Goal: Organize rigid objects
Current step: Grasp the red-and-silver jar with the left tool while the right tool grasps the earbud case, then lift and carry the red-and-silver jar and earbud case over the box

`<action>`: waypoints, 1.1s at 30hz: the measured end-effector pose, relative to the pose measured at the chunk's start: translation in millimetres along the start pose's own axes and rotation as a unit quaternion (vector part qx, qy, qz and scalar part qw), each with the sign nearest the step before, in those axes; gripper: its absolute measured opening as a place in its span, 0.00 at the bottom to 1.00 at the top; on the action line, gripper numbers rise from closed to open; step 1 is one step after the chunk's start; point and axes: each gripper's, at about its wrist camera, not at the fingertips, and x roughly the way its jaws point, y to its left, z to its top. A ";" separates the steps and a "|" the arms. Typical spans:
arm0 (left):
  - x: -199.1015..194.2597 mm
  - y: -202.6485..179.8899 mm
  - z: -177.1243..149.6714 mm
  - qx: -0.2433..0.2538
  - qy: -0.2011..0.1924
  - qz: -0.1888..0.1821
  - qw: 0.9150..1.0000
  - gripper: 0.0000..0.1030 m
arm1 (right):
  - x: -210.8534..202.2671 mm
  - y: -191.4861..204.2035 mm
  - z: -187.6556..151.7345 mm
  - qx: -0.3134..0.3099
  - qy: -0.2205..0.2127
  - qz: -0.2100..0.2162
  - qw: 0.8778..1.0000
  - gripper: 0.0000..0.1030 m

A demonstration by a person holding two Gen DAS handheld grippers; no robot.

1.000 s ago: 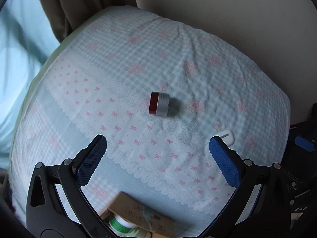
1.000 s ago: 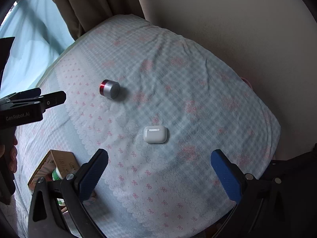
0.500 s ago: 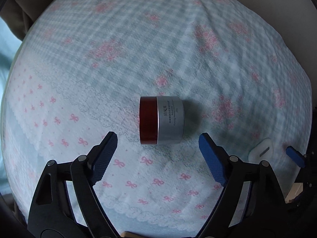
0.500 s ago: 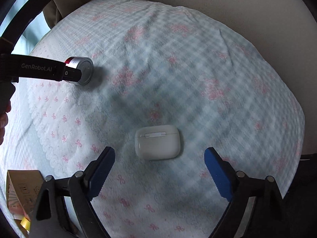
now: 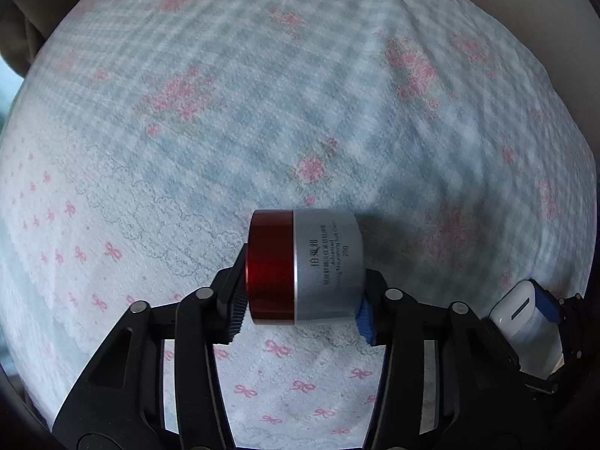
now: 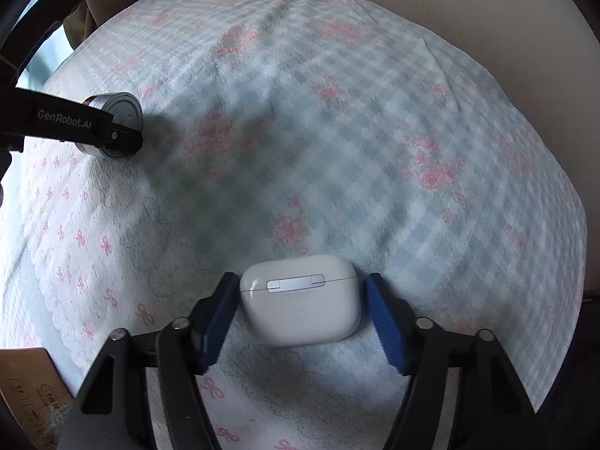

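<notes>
- My left gripper [image 5: 300, 309] has just been closing and now clamps a cream jar [image 5: 305, 266] lying on its side on the checked cloth [image 5: 262, 93]; its red lid points left, and its silver side reads "Advanced Nourishing Soft Cream".
- Right of the jar, my right gripper [image 6: 303, 315] has just been closing around a white earbud case [image 6: 300, 300], pads at both ends.
- Bare cloth lies beyond the jar.
</notes>
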 end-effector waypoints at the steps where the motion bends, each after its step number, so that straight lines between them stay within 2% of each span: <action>1: 0.7 1.0 3.0 0.000 0.003 0.001 1.000 0.38 | 0.6 0.0 0.2 -0.002 0.002 0.001 1.000 0.55; 7: -2.2 5.6 11.9 -0.019 0.000 -0.005 1.000 0.37 | 0.9 4.2 2.4 0.001 0.007 0.009 1.000 0.55; 12: -24.0 14.1 4.9 -0.043 -0.013 -0.001 0.999 0.37 | -8.3 -5.6 13.6 0.003 0.004 0.021 1.000 0.55; 16: -56.7 16.0 -5.1 -0.056 -0.026 -0.002 0.998 0.37 | -27.1 -13.1 27.8 0.001 -0.009 0.028 1.000 0.55; 24: -147.6 15.1 -27.2 -0.082 -0.078 0.003 0.994 0.37 | -93.3 -31.6 53.6 -0.009 -0.047 0.036 0.998 0.55; 29: -217.1 17.9 -54.4 -0.109 -0.123 0.011 0.986 0.37 | -155.0 -25.5 58.4 -0.051 -0.075 0.047 0.995 0.55; 33: -271.4 23.3 -91.6 -0.131 -0.154 0.026 0.979 0.37 | -208.3 -12.1 60.0 -0.095 -0.101 0.069 0.988 0.55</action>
